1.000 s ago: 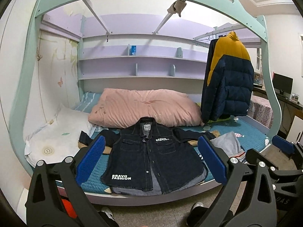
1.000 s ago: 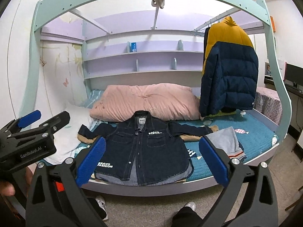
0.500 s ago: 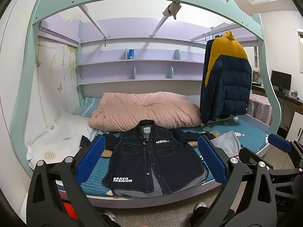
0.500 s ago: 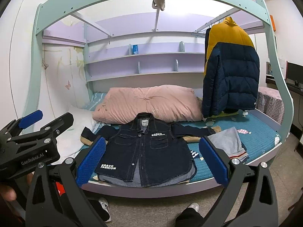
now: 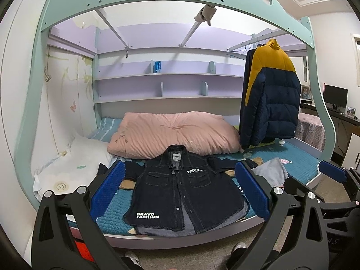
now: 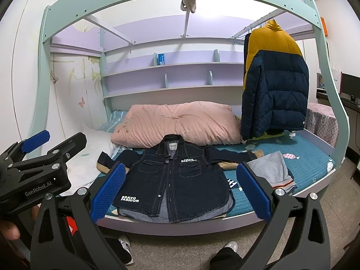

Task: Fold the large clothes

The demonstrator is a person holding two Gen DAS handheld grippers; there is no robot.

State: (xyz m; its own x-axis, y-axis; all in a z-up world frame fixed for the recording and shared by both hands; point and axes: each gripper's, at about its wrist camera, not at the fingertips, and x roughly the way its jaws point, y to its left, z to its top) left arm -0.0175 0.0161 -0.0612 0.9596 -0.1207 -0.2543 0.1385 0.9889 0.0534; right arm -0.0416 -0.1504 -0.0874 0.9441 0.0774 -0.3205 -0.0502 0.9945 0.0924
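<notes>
A dark denim jacket (image 5: 184,193) lies flat and buttoned on the bed (image 5: 299,166), sleeves spread, collar toward the pink duvet (image 5: 173,135), hem at the near edge; left gripper (image 5: 180,193) and right gripper (image 6: 180,191) both gape wide, empty.

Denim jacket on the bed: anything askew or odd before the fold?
The denim jacket lies flat, face up, but its hem overhangs the bed edge, with lighter grey cloth showing in the open front and below the hem. A tan garment lies under its sleeve. Both hand-held grippers are open, clear of the fabric.
</notes>
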